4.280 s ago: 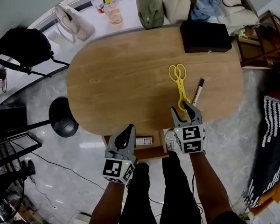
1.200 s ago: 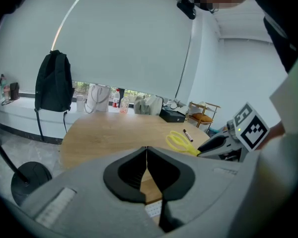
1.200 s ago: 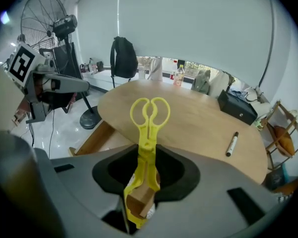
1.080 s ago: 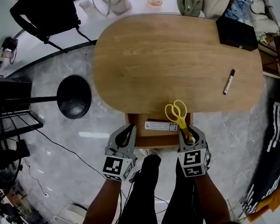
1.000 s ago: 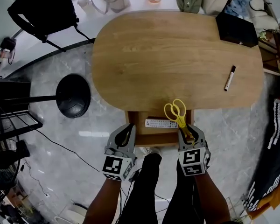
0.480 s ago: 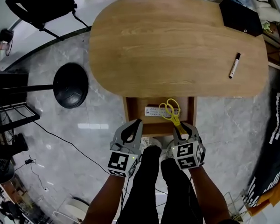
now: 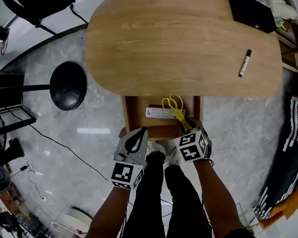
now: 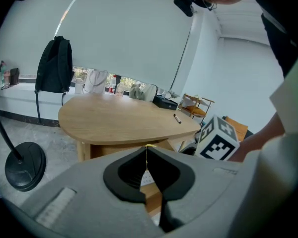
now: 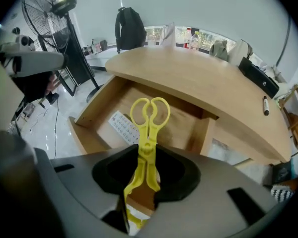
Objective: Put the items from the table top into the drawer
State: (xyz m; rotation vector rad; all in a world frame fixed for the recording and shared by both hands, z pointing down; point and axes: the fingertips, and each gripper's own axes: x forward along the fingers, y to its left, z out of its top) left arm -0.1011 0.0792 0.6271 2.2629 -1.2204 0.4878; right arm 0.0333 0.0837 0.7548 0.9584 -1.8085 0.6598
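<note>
Wooden table (image 7: 179, 38), open drawer (image 7: 125, 118) holding remote (image 9: 121, 127), print unreadable; right tongs (image 9: 146, 157) clamp yellow scissors (image 9: 147, 138); left tongs (image 8: 146, 150) clenched, empty.

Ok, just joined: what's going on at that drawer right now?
A person works with handheld tongs in each hand. The right tongs are shut on a yellow scissor-handled tool, holding it over the open drawer under the wooden table. A white remote already lies in the drawer. The left tongs are shut and empty, near the drawer front. A black marker and a black case are on the table top.
</note>
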